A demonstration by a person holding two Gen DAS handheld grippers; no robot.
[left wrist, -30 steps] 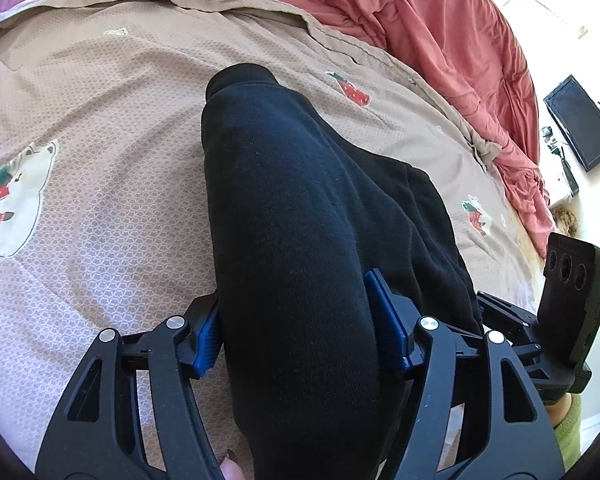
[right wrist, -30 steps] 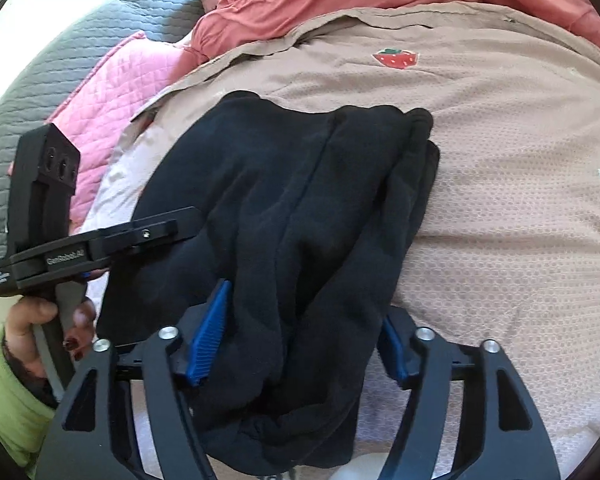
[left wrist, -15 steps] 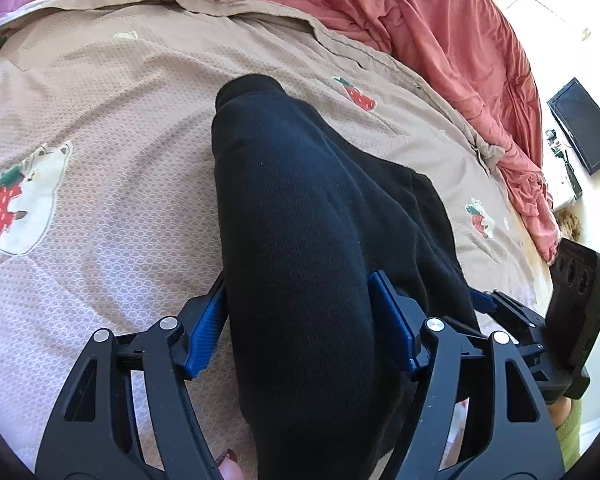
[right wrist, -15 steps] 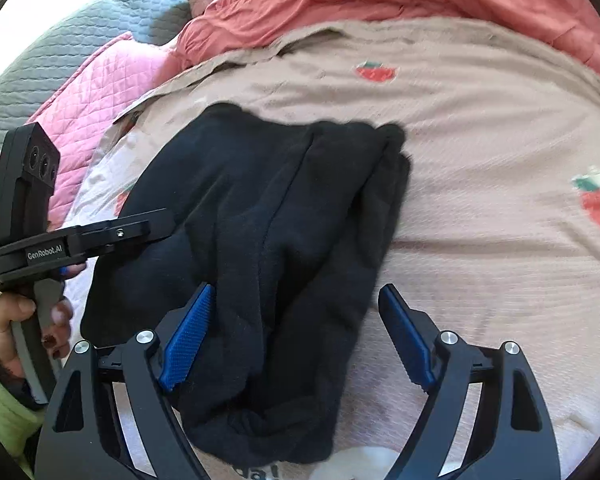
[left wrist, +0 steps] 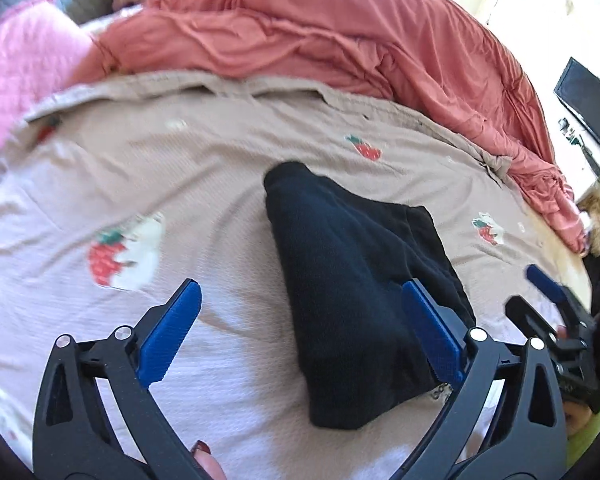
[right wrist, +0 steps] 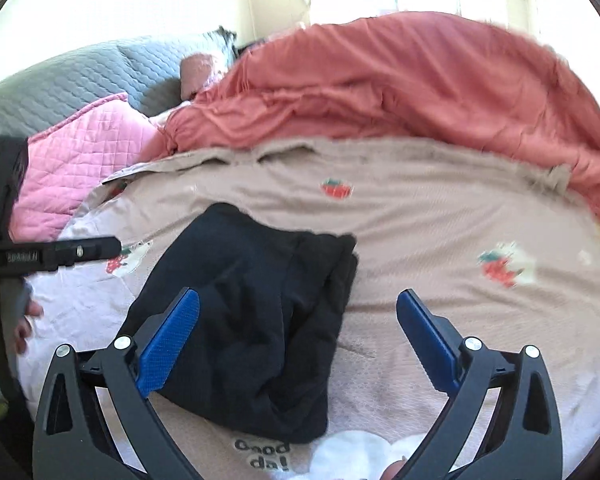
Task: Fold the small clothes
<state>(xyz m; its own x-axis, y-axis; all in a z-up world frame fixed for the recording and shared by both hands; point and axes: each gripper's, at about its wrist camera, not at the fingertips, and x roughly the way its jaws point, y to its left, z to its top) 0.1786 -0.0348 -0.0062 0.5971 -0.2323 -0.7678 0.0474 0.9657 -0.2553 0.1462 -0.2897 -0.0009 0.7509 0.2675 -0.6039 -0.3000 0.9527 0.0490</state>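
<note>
— Bedding is filling both views: a beige strawberry-print bedspread [left wrist: 240, 184] is lying under the fingers, a coral duvet [left wrist: 340, 40] is bunching up beyond it, and a pink quilted pillow [right wrist: 80, 152] and grey quilted cushion [right wrist: 80, 76] are sitting off past the left fingertip in the right wrist view. A black monitor [left wrist: 588, 108] is showing far out beyond the right finger in the left wrist view.

— And the garment?

— A folded black garment [left wrist: 352, 280] is lying flat on the bedspread. Its long axis is running away from the left gripper [left wrist: 304, 336], narrowing toward the far end, and its near part is passing behind that gripper's right blue pad [left wrist: 432, 336].

— Are the grippers holding it?

— No. The left gripper's fingers are spreading wide, gripping nothing. The right gripper [right wrist: 298, 340] is gaping equally wide and empty, with the garment lying by its left pad [right wrist: 168, 344] and bare bedspread between its fingers.
</note>
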